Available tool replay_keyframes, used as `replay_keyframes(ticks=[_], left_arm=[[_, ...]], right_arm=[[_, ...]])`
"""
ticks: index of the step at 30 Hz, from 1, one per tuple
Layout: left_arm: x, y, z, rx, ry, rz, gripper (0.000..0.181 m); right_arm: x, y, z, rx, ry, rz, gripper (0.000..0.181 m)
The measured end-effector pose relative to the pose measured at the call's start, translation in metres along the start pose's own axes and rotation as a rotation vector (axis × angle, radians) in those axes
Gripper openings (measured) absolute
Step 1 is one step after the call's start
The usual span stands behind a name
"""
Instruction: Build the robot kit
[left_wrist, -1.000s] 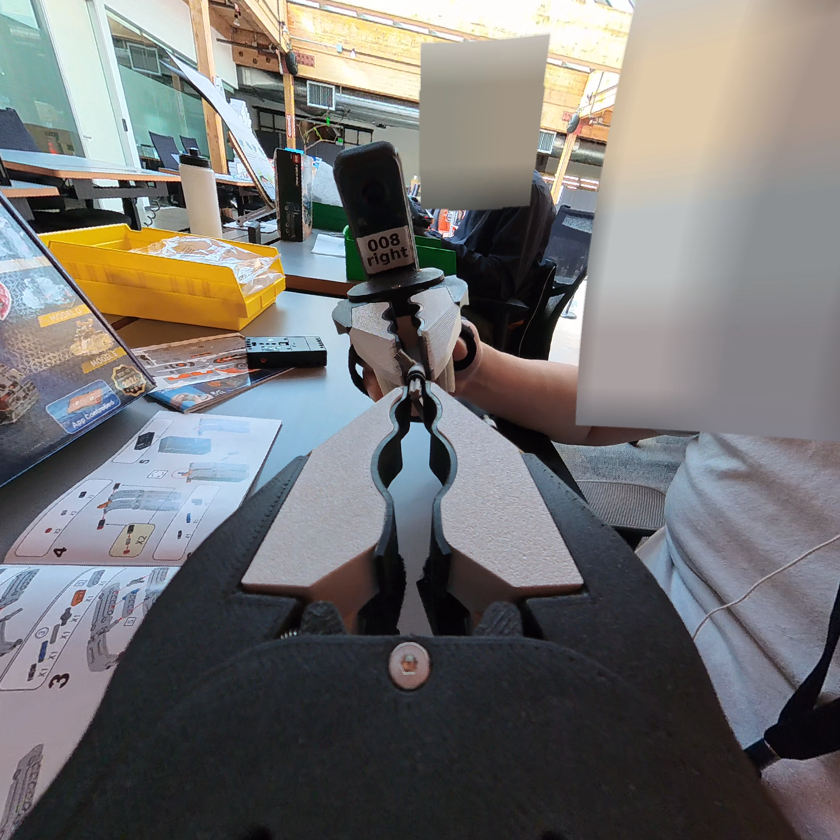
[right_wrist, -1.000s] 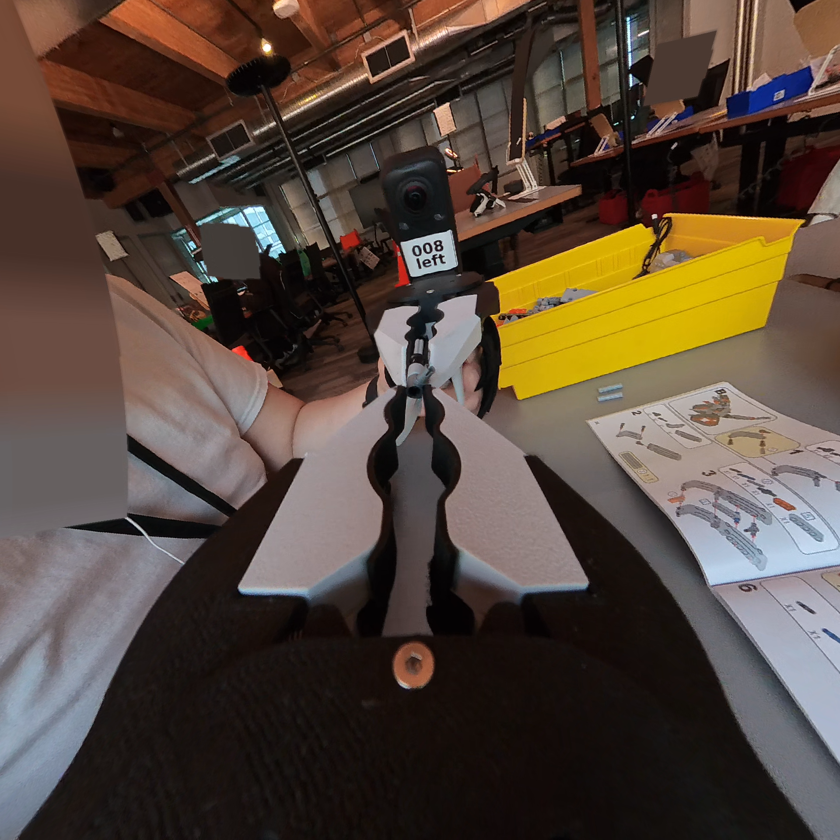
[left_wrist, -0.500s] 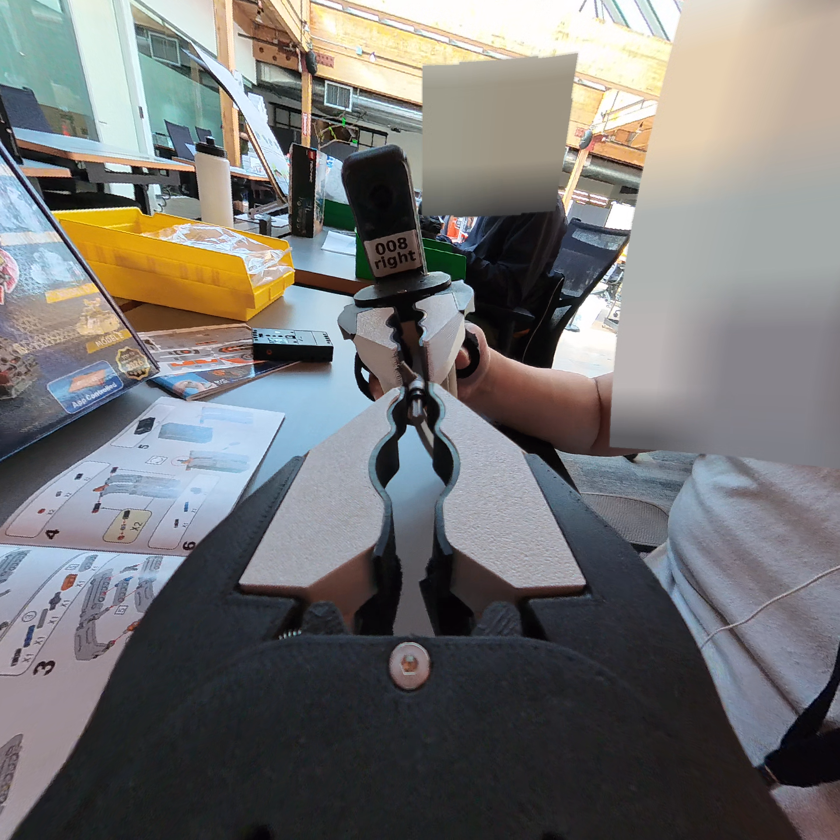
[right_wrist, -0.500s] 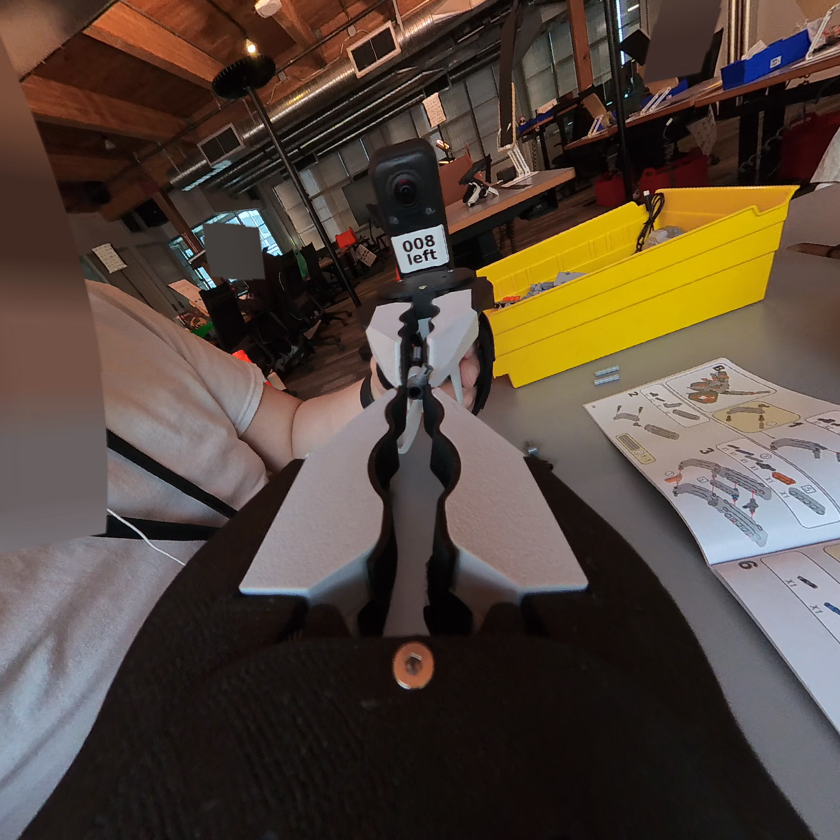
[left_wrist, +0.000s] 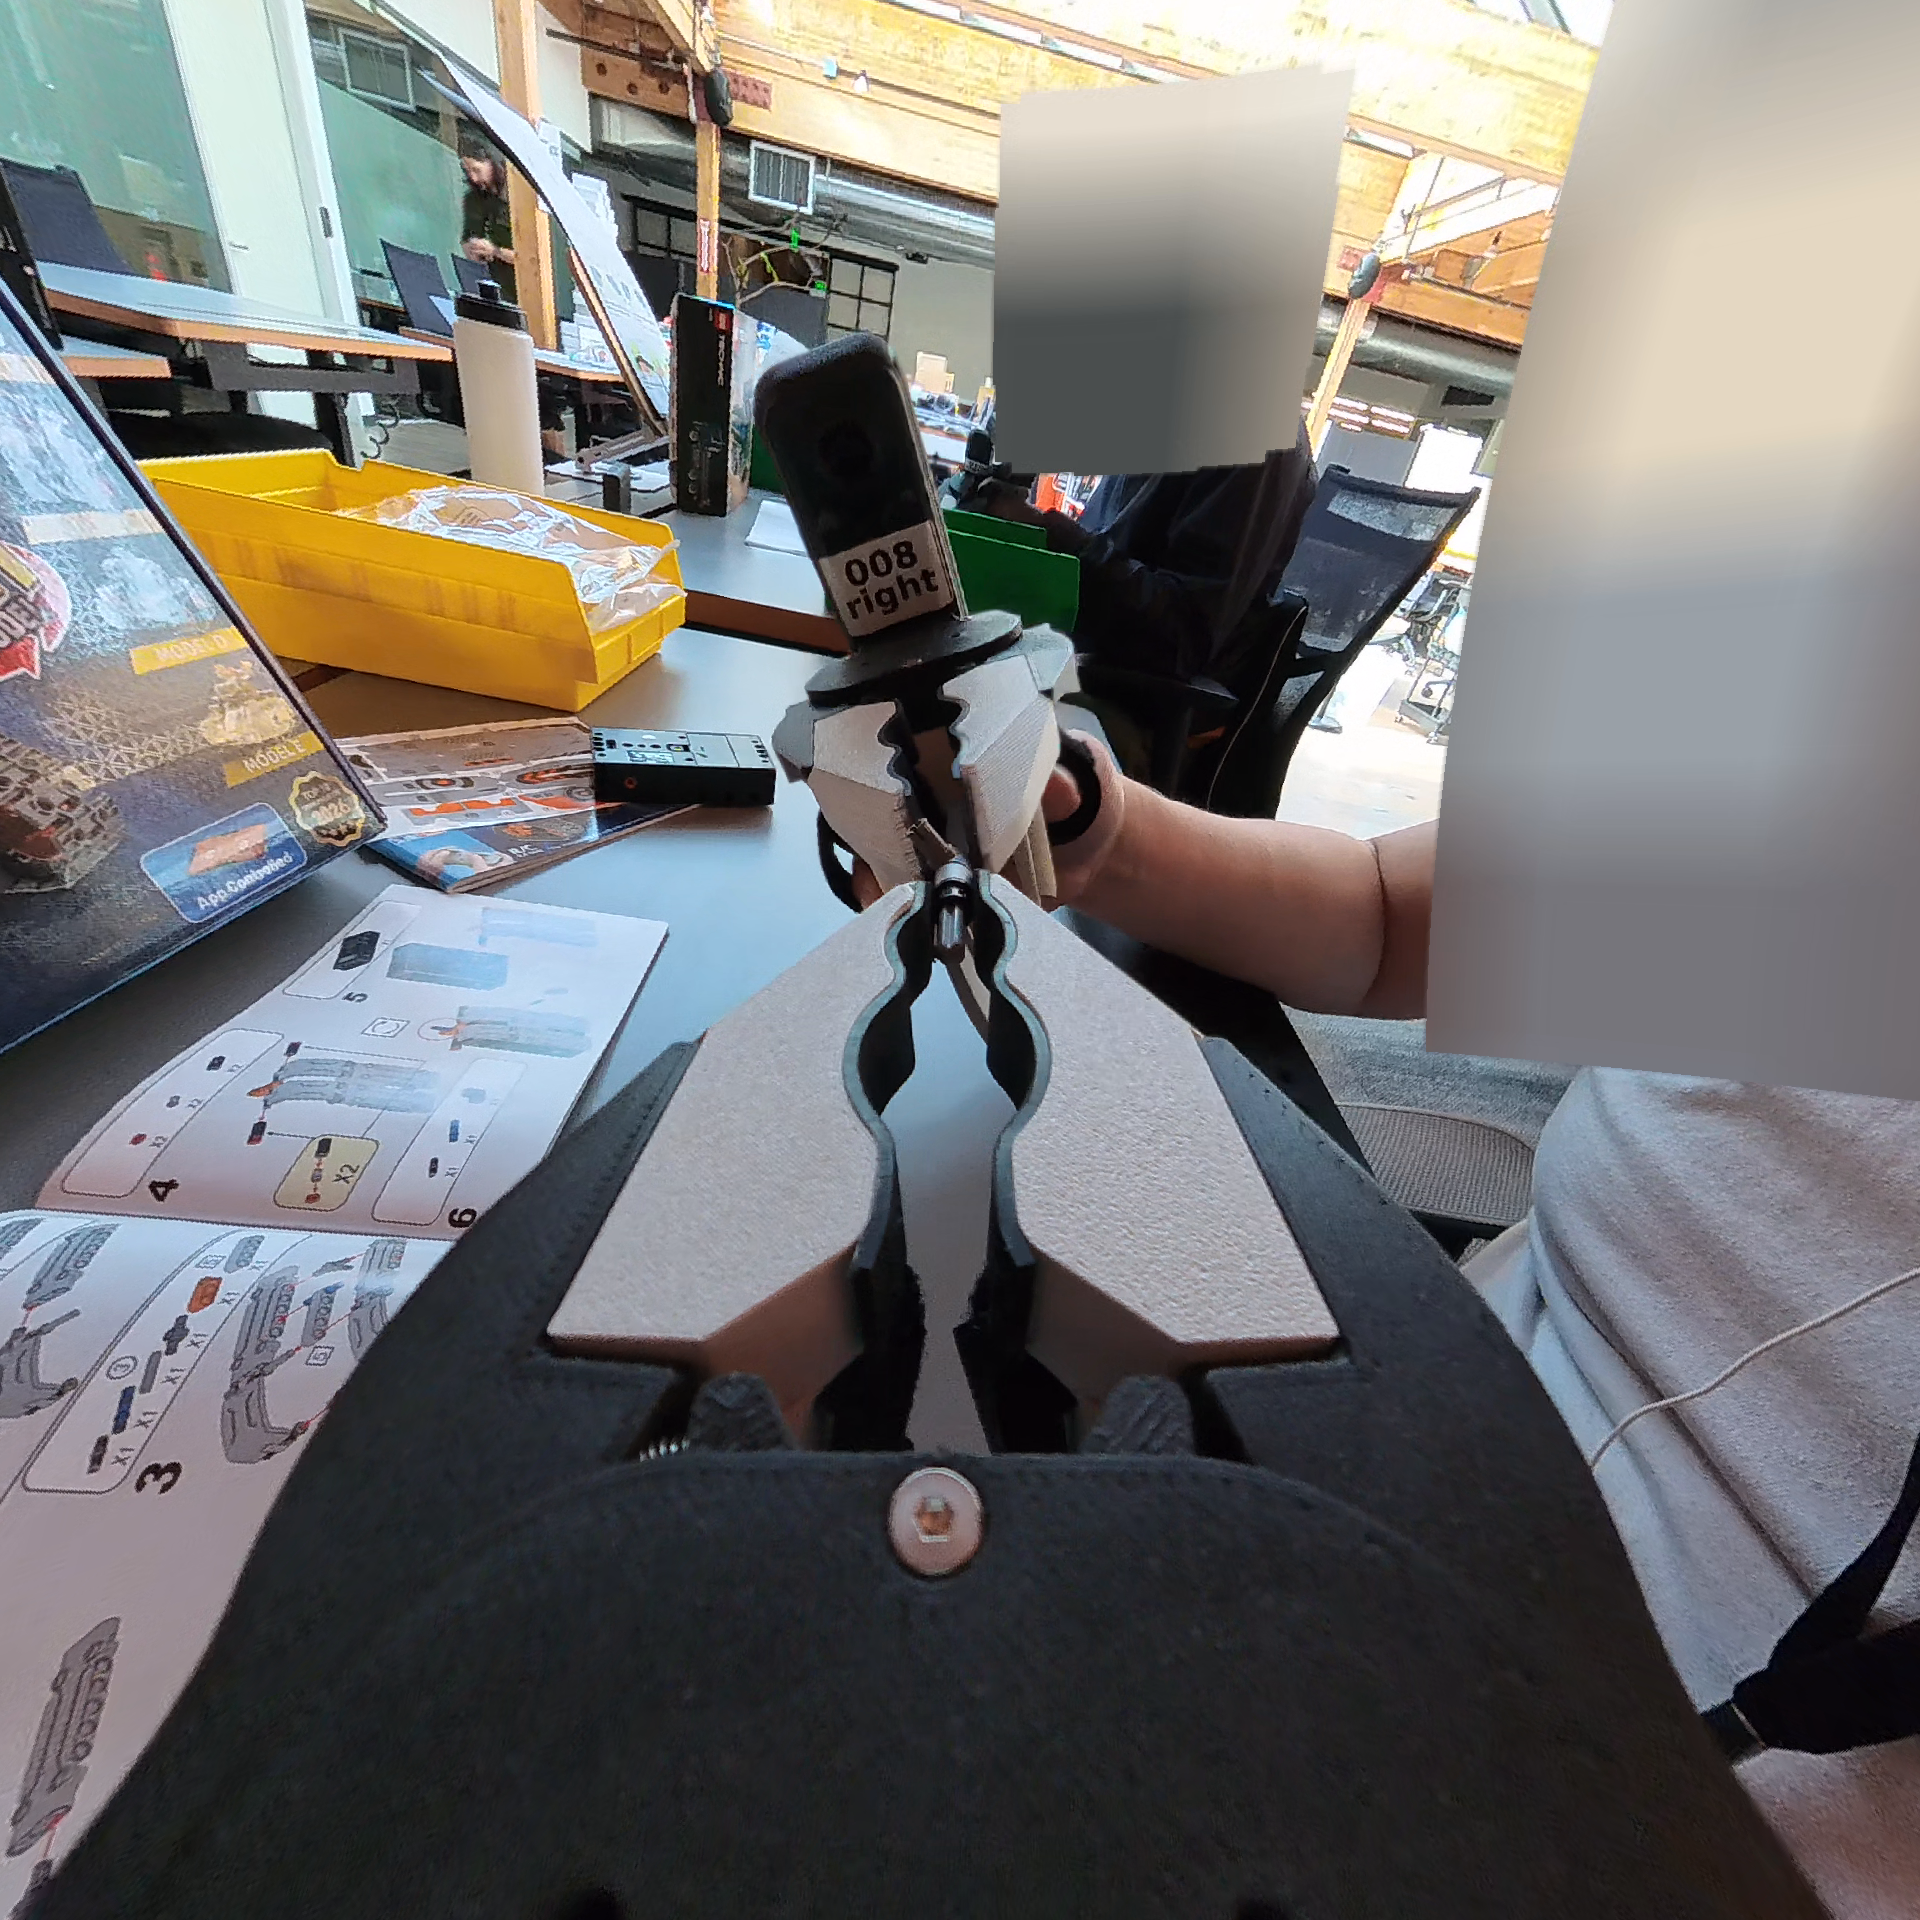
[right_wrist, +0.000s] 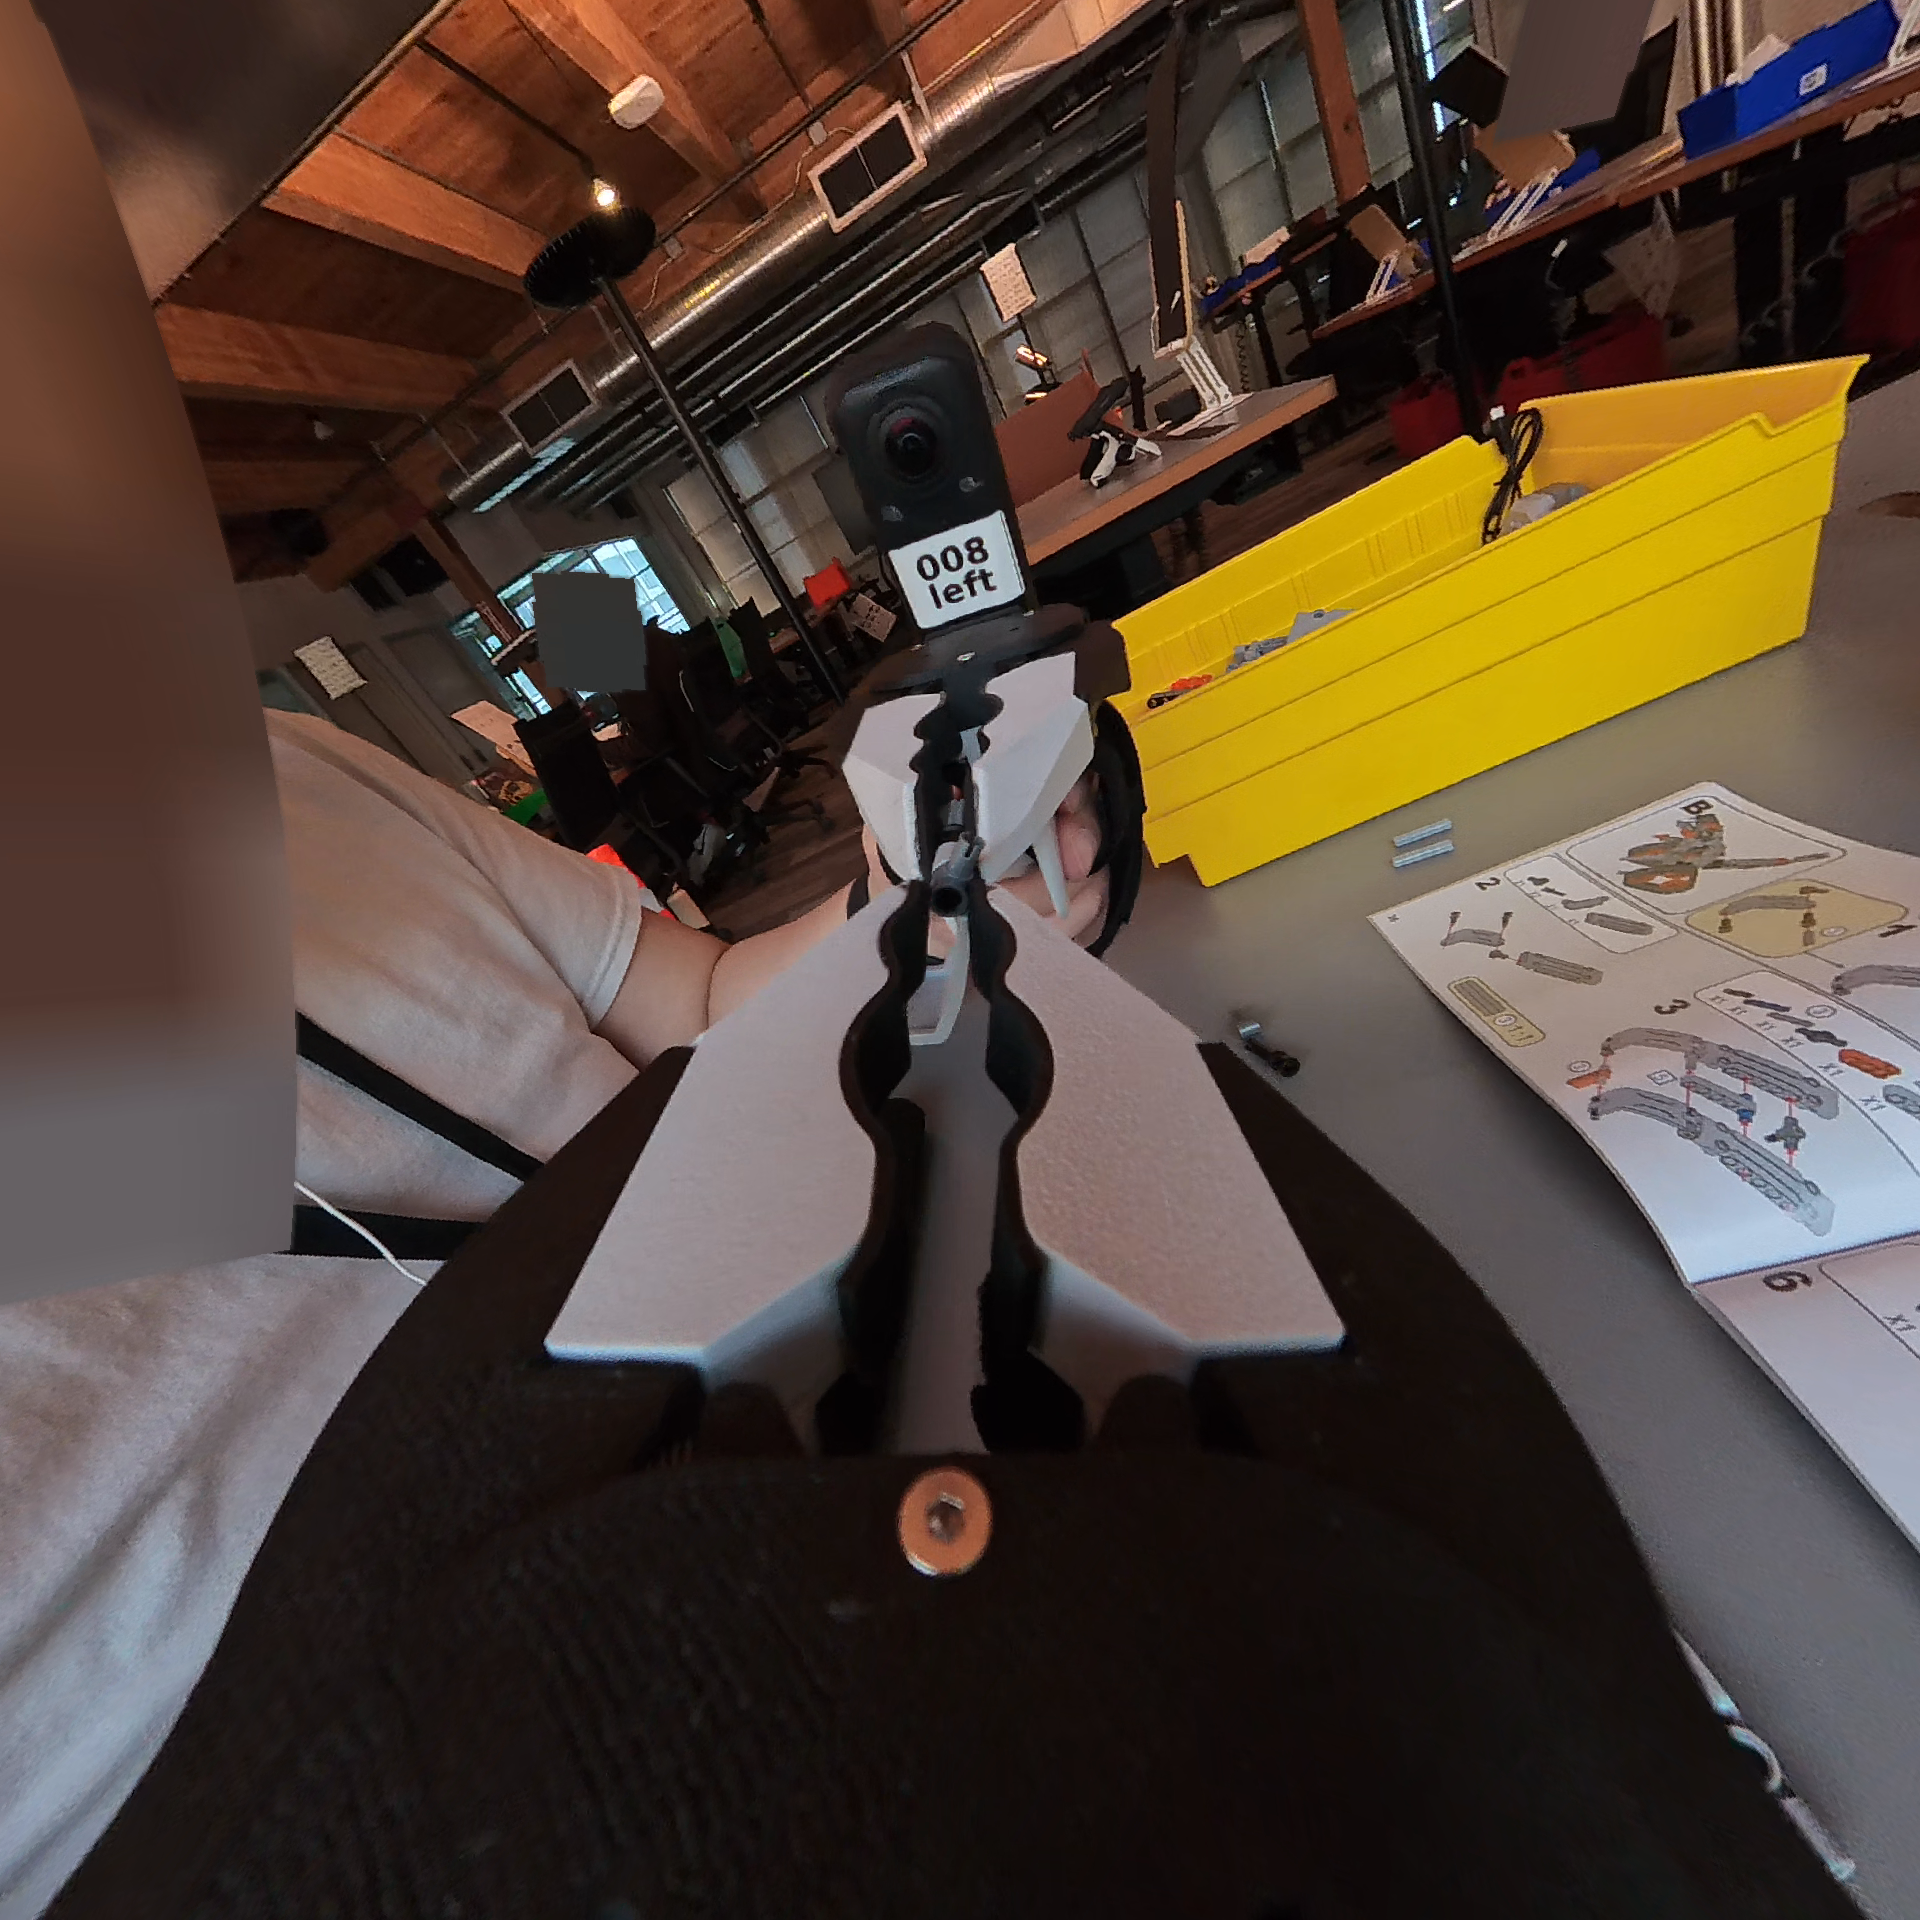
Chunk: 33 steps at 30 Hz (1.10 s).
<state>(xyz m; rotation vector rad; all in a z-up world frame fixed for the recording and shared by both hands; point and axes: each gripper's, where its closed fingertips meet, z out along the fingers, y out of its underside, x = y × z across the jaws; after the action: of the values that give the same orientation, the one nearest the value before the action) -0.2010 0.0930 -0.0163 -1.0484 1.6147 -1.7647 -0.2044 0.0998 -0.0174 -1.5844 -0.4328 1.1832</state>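
My two grippers face each other tip to tip above the grey table (left_wrist: 727, 935). My left gripper (left_wrist: 949, 906) is shut on a small grey pin (left_wrist: 948, 920). The right gripper (left_wrist: 928, 821) stands just beyond it, shut, and its small part meets the pin. In the right wrist view my right gripper (right_wrist: 948, 891) is shut on a small dark grey tube-shaped connector (right_wrist: 948, 896). The left gripper (right_wrist: 961, 805) is right behind it, with the thin pin (right_wrist: 964, 847) pointing into the connector. A pale grey piece (right_wrist: 940, 987) shows through the finger gap below; what it belongs to is unclear.
An open instruction booklet (left_wrist: 343, 1049) (right_wrist: 1683, 997) lies on the table. There is a yellow bin (left_wrist: 416, 592), another yellow bin (right_wrist: 1455, 665), a tilted printed box (left_wrist: 135, 748), a black block (left_wrist: 681, 764), a loose black pin (right_wrist: 1268, 1044) and two small grey pieces (right_wrist: 1421, 844). The person's torso (right_wrist: 436, 935) is close. The grippers are tip to tip, or close to it.
Both grippers stay tip to tip and shut. They have shifted and tilted a little, so the table and booklet sit differently in both views. The loose black pin has come into the right wrist view.
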Motion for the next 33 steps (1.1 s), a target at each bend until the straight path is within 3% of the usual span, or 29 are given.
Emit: replay_keyframes(ticks=[23,26,28,33], left_arm=[[-0.013,0.017,0.002,-0.098,-0.084,0.02,0.005],[-0.011,0.008,0.004,-0.031,-0.07,0.021,0.005],[-0.006,-0.001,0.004,0.032,-0.038,-0.002,0.004],[-0.004,-0.002,0.004,0.043,-0.043,0.027,0.004]], right_arm=[[0.017,0.011,0.0,-0.061,0.107,-0.02,0.006],[0.012,0.003,-0.004,-0.051,0.068,-0.066,0.009],[0.018,0.0,-0.009,-0.046,0.118,-0.129,0.041],[0.012,0.015,0.0,-0.097,0.026,-0.047,0.028]])
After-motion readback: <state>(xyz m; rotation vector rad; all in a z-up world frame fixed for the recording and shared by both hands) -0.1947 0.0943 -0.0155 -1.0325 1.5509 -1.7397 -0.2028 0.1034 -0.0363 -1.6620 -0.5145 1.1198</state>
